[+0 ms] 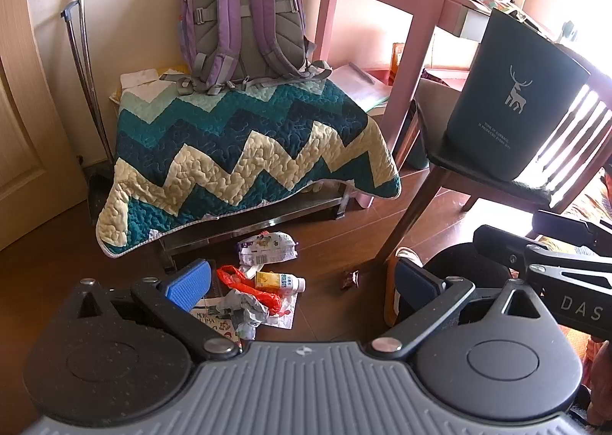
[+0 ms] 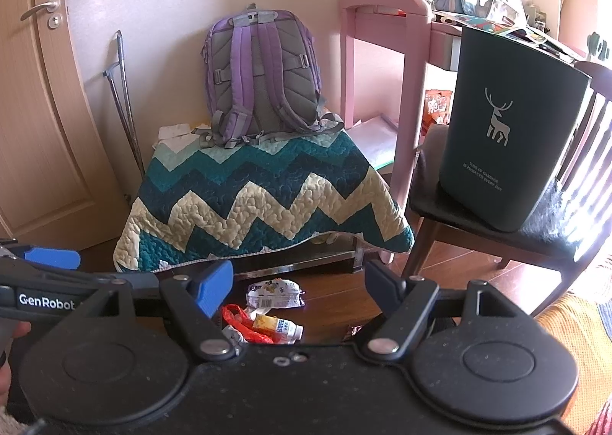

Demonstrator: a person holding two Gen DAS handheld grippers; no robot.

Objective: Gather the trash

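Note:
Trash lies on the wooden floor below a quilt-covered bench: a crumpled white snack wrapper [image 1: 267,247] [image 2: 274,293], a small yellow-labelled bottle [image 1: 279,281] [image 2: 277,327], a red plastic bag [image 1: 248,284] [image 2: 244,326], crumpled grey paper [image 1: 244,310] and a small dark candy wrapper [image 1: 349,279]. A dark green trash bin with a white deer print [image 1: 516,98] [image 2: 508,129] stands on a dark chair. My left gripper [image 1: 302,284] hovers open above the pile, empty. My right gripper [image 2: 298,284] is open too, empty, just right of the left one.
A purple backpack [image 1: 244,14] [image 2: 264,75] sits on the zigzag quilt [image 1: 244,152] [image 2: 264,198]. A pink desk [image 1: 382,14] [image 2: 386,52] stands behind the dark chair [image 1: 459,167] [image 2: 478,217]. A door [image 2: 42,110] is at the left, with metal poles [image 1: 82,64] leaning on the wall.

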